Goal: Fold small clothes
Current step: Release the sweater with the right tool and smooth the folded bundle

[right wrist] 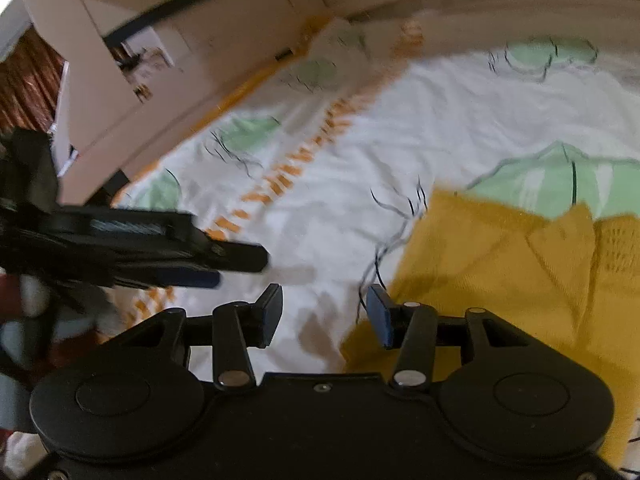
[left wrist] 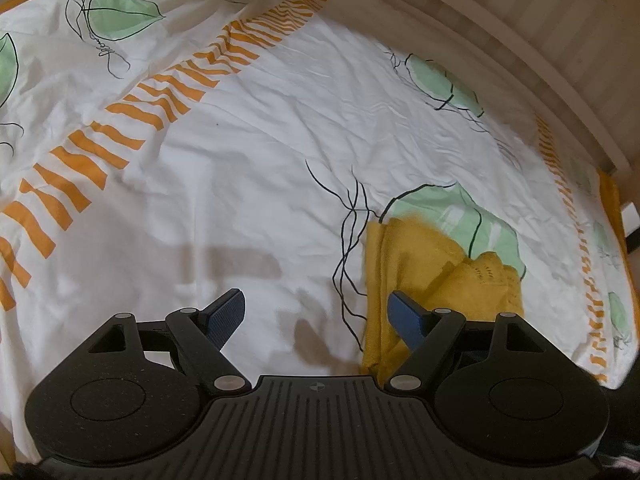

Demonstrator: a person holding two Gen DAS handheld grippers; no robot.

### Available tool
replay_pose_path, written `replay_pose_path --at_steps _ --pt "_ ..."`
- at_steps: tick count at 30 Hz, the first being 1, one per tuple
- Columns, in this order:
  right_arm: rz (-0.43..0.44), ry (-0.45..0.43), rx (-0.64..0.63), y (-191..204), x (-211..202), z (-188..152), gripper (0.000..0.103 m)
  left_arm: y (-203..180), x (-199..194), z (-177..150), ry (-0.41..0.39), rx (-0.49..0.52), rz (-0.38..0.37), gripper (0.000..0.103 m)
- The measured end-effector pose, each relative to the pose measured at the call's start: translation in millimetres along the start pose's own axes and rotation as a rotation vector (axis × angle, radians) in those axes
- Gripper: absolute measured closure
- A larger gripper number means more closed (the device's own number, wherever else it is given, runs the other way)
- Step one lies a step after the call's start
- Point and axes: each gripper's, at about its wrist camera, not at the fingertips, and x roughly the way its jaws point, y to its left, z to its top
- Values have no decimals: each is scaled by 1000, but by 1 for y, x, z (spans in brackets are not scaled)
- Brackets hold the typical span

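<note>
The right wrist view is smeared by motion: the bedsheet's orange stripes and leaf outlines blur, and the pale furniture at upper left shows no readable detail. The yellow knit garment runs off the right edge there. From the left wrist, the gripper body covers the garment's near end, and its far corner is blurred

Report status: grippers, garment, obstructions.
Left gripper open, empty. Right gripper open, empty. Yellow garment partly folded on bedsheet. Nothing in the way.
</note>
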Motion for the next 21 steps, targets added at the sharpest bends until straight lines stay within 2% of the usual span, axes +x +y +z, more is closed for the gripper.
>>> replay_pose_path --at_steps 4,8,14,21 --pt "-13 -47 30 -7 -23 3 47 -2 1 -1 3 8 -3 25" --pt "-114 -68 38 -25 -45 -3 47 -11 2 -6 12 33 -30 25" --pt "-259 -41 34 -56 -57 -17 47 -37 7 -28 43 117 -80 25" --pt "-334 -5 -35 -73 -54 -27 47 -46 8 -64 70 175 -149 25"
